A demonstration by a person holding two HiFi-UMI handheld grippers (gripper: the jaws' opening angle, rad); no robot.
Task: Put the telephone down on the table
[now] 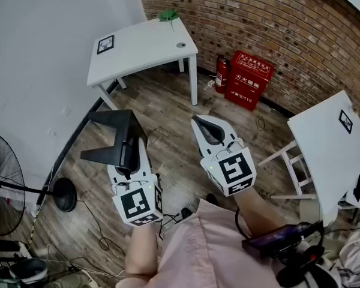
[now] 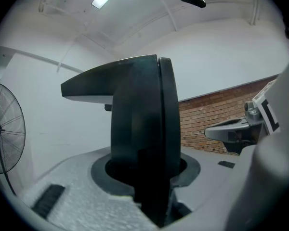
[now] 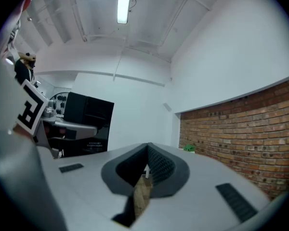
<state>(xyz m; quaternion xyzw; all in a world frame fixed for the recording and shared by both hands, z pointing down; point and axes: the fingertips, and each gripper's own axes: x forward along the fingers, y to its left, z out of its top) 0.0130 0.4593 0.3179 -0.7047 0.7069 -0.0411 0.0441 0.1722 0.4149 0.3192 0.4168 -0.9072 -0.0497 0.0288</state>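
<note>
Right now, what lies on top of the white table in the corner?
On the white table: a square marker card, a green object at the far edge and a small round thing. Its top is fully in view; nothing covers it.

telephone (image 1: 125,140) partly hidden, fan (image 1: 1,182) cut off at left edge

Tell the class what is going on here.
A person holds a gripper in each hand. The left gripper is shut on a black, angular plastic telephone, held over the wooden floor. The right gripper is shut and empty. The white rectangular table stands ahead, with the telephone not yet on it.
</note>
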